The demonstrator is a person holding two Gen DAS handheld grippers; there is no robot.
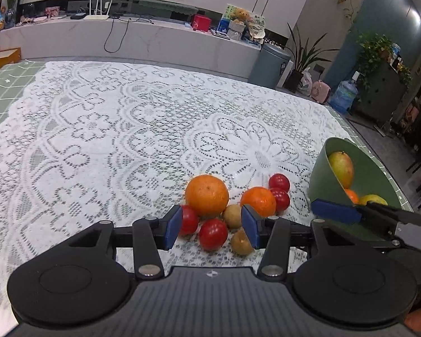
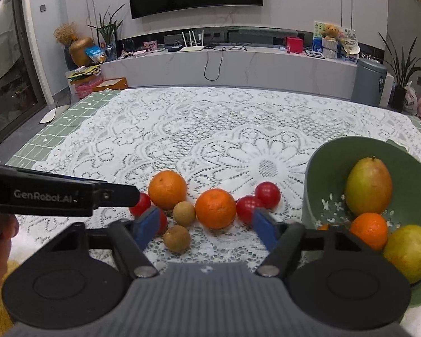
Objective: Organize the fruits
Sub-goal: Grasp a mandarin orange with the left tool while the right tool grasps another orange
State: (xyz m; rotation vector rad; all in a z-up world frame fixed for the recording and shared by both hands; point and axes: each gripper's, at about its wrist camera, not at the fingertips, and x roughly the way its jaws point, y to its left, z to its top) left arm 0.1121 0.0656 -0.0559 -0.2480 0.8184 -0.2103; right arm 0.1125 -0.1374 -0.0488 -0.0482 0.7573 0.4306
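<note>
Both tongs apart, gripping nothing: left tongs [image 1: 212, 226] over a red fruit [image 1: 212, 233] left of the green bowl [image 2: 320, 168], right tongs [image 2: 205, 224] before the small orange [image 2: 215, 208]. Risk: crowded cluster, possibly touching, so closing could nudge neighbours rolling across the surface [image 2: 182, 129].

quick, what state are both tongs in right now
left tongs: open, holding nothing, over the red and brown fruits on the table.
right tongs: open, holding nothing, with the smaller orange ahead of them.
</note>
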